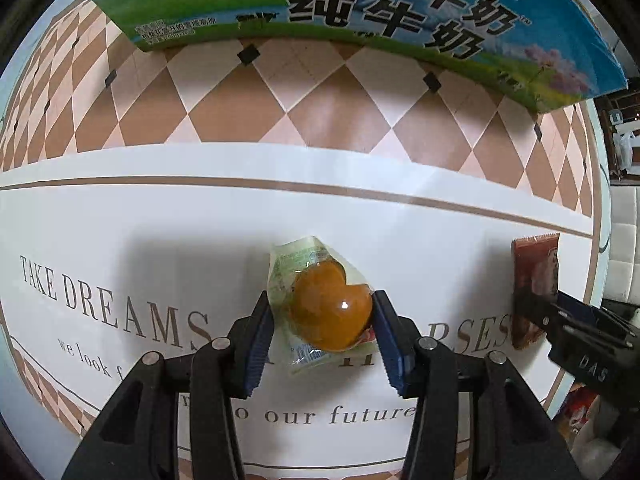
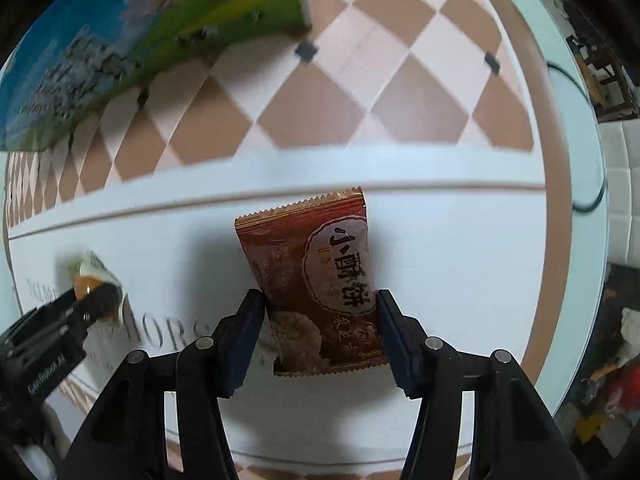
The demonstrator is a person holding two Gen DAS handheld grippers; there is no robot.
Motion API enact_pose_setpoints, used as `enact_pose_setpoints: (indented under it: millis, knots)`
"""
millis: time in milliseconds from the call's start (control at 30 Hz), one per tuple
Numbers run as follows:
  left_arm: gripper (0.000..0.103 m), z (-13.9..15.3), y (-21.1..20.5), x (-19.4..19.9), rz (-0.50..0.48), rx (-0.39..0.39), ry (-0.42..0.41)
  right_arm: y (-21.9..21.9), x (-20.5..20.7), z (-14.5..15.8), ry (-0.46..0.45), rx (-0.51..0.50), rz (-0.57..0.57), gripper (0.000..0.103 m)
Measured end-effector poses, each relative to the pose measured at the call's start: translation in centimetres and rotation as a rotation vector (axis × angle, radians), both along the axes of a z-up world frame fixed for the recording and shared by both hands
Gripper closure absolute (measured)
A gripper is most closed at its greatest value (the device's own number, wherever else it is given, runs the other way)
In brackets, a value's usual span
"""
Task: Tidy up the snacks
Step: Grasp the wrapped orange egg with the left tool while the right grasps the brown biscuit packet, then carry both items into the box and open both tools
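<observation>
An orange heart-shaped jelly [image 1: 330, 312] in a clear wrapper sits between the blue pads of my left gripper [image 1: 324, 332]. The gripper points down at the table and is shut on the jelly. A red-brown biscuit packet [image 2: 316, 280] with a zigzag top edge lies between the pads of my right gripper [image 2: 320, 320], and both pads press on its sides. The left wrist view shows the same packet [image 1: 534, 276] at the far right, in the right gripper [image 1: 536, 312]. In the right wrist view the jelly [image 2: 86, 284] and the left gripper [image 2: 96, 300] are at the far left.
A large blue and green milk carton box [image 1: 360, 12] stands at the far side of the table. The white tablecloth [image 1: 120, 240] has printed lettering and a brown diamond pattern. The table's rounded edge [image 2: 560, 240] runs down the right, with a black cable [image 2: 592, 200] and clutter beyond it.
</observation>
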State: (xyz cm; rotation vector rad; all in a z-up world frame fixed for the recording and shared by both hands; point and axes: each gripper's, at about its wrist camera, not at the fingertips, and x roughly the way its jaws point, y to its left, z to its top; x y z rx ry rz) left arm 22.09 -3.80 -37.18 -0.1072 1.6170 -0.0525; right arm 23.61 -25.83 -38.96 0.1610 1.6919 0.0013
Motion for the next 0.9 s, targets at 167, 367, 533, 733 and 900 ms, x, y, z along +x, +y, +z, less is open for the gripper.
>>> enact_pose_setpoints:
  millis: [167,367,533,733,900]
  knots:
    - [0.056,-0.9,0.1,0.2,-0.023,0.022,0.007,0.5,0.1,-0.4,0.018,-0.024,0.001,0.041]
    - [0.055,-0.8,-1.2,1.1,-0.028,0.057,0.005,3.0,0.8,-1.1,0.014,-0.079,0.04,0.039]
    - [0.058,-0.6,-1.9,2.0,-0.028,0.057,-0.008,4.1,-0.9,-0.5,-0.017,-0.086,0.055,0.043]
    - [0.06,0.4,-2.2,2.2,-0.032,0.057,-0.022,4.3,-1.6,0.6,-0.029,-0.047,0.035,0.044]
    - [0.06,3.1,-1.5,1.7,-0.026,0.023,-0.052,4.3,-1.5,3.1,-0.077,0.019,0.021,0.044]
